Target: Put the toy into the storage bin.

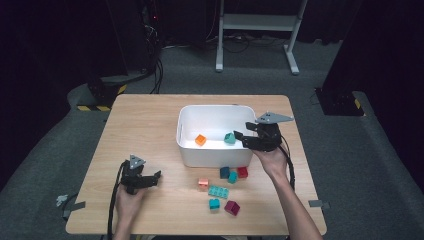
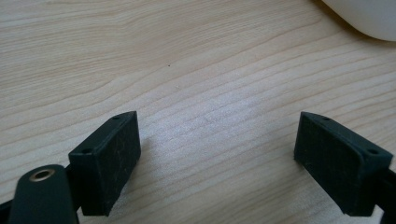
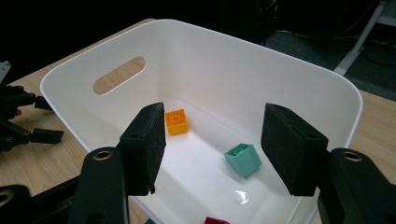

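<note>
The work in hand looks like moving toy blocks from the desk (image 1: 150,115) into the white bin (image 1: 186,131). Nearest the person, in front of the bin, lies a loose cluster still to be moved: a dark red block (image 1: 232,207) and a small teal block (image 1: 214,203) closest, then a flat teal plate (image 1: 218,191), a pink block (image 1: 203,183), and just before the bin's front wall a dark blue block (image 1: 224,172), a teal block (image 1: 233,176) and a red block (image 1: 242,172).

To the left of the bin and well apart from it, the left gripper (image 1: 150,178) rests low over bare wood, its fingers (image 2: 107,158) spread wide with nothing between them.

The right gripper (image 3: 212,149) hovers over the bin's right rim, fingers (image 3: 144,144) wide apart and empty. Below it, on the bin floor, a mint block (image 3: 243,159) lies tilted on an edge, an orange block (image 3: 176,121) sits upright farther in, and a dark red piece (image 3: 215,220) shows at the near wall.

These blocks are likely light, rigid moulded plastic with smooth, somewhat slippery faces and studded tops. They should not crush or break. A grip across two flat opposite side walls would probably hold best; pinching on studs or corners risks the block twisting out.
</note>
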Demonstrator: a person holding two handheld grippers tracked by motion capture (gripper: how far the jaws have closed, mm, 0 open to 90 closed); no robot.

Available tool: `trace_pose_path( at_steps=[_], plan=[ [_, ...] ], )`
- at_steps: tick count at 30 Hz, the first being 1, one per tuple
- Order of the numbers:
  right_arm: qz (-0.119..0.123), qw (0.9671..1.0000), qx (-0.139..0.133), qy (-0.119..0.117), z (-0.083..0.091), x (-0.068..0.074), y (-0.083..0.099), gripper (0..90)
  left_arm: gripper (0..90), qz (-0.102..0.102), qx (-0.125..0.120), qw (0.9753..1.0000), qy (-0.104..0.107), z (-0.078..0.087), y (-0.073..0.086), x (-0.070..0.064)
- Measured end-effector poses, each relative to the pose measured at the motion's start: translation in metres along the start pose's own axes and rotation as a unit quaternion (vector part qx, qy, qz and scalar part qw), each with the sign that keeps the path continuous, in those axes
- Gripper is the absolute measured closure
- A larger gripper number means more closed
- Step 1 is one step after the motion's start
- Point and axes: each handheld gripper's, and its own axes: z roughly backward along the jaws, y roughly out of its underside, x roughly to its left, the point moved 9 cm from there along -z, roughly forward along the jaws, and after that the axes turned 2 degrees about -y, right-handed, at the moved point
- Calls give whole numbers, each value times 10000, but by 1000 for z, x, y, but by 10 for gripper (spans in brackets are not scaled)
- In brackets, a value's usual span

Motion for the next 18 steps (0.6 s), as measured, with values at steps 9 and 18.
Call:
trace_pose_path(
  at_steps=[9,18],
  plan=[
    [-1,9999,-132,6,21,7,12,412,147,7,-1,10000,-3,0,0,0],
    [8,9999,-132,73,39,11,31,424,147,10,-1,10000,-2,0,0,0]
  ],
)
